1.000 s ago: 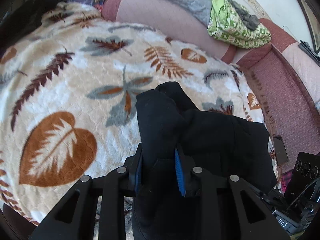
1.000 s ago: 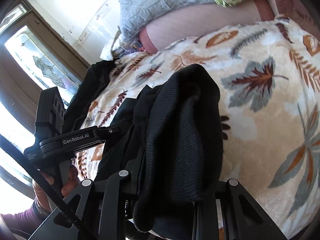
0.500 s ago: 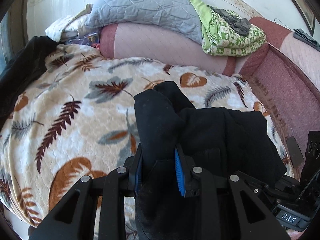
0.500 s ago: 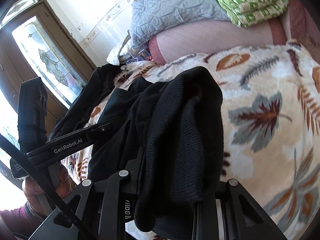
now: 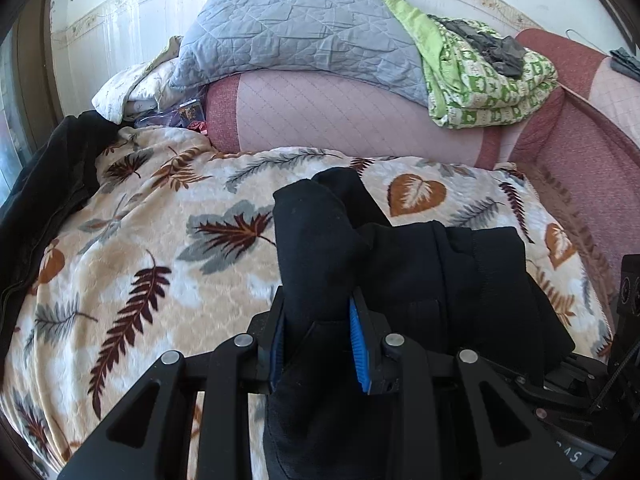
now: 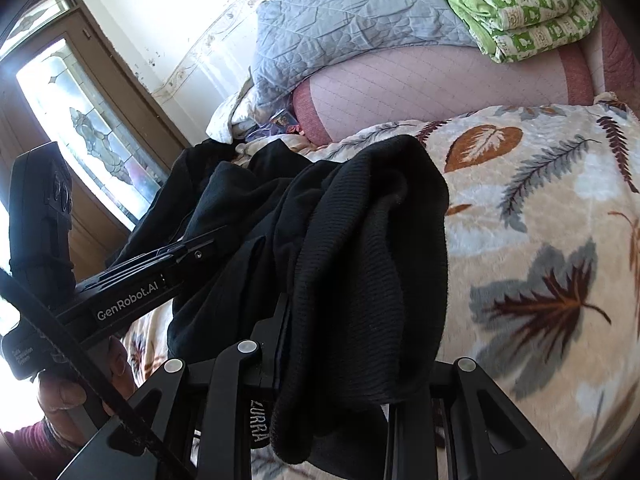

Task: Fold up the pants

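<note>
The black pants (image 5: 420, 264) hang bunched between both grippers, lifted above the leaf-print blanket (image 5: 152, 248). My left gripper (image 5: 318, 332) is shut on a fold of the pants, its blue pads (image 5: 357, 344) pressing the cloth. My right gripper (image 6: 340, 364) is shut on the ribbed waistband of the pants (image 6: 372, 264), which drapes over and hides its fingertips. The left gripper's body (image 6: 132, 292) and the hand holding it show at the left of the right wrist view.
A pink sofa backrest (image 5: 352, 120) runs behind the blanket. A grey quilted pillow (image 5: 304, 36) and a folded green blanket (image 5: 480, 84) lie on it. Another dark garment (image 5: 44, 200) lies at the blanket's left edge. A door with patterned glass (image 6: 92, 120) stands at the left.
Both grippers have risen and tilted up with the pants held; more of the sofa back, pillow and wall shows now. The grip on the cloth is unchanged.
</note>
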Tool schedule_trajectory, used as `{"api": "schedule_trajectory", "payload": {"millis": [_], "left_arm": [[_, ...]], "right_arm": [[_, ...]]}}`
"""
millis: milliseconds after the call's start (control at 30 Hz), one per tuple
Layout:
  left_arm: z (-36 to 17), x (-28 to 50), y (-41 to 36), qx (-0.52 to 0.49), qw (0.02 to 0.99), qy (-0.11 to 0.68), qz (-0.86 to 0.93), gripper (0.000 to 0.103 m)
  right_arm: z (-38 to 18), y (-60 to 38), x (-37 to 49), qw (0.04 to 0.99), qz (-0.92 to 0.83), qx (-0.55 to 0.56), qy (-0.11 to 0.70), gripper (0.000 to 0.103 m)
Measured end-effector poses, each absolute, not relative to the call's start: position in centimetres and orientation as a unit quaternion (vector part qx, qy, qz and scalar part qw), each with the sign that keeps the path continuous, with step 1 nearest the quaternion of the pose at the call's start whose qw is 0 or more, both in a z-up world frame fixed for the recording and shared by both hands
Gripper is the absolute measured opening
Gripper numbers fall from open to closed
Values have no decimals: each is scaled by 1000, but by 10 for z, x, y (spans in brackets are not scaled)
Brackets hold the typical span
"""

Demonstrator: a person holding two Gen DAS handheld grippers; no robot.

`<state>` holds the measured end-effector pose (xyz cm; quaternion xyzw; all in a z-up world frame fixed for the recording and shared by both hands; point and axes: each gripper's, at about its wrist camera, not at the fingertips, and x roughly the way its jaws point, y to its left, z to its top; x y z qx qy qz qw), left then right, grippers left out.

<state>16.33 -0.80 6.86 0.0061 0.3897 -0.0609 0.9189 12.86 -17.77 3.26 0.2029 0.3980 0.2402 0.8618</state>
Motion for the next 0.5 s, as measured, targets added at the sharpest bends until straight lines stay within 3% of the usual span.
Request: {"api": "schedule_trajectory", "payload": {"millis": [500], "left_arm": [[29,230,-26,48,907,417,-36,27]], "right_arm": [[3,-176,194,867,233,197,393,29]]}}
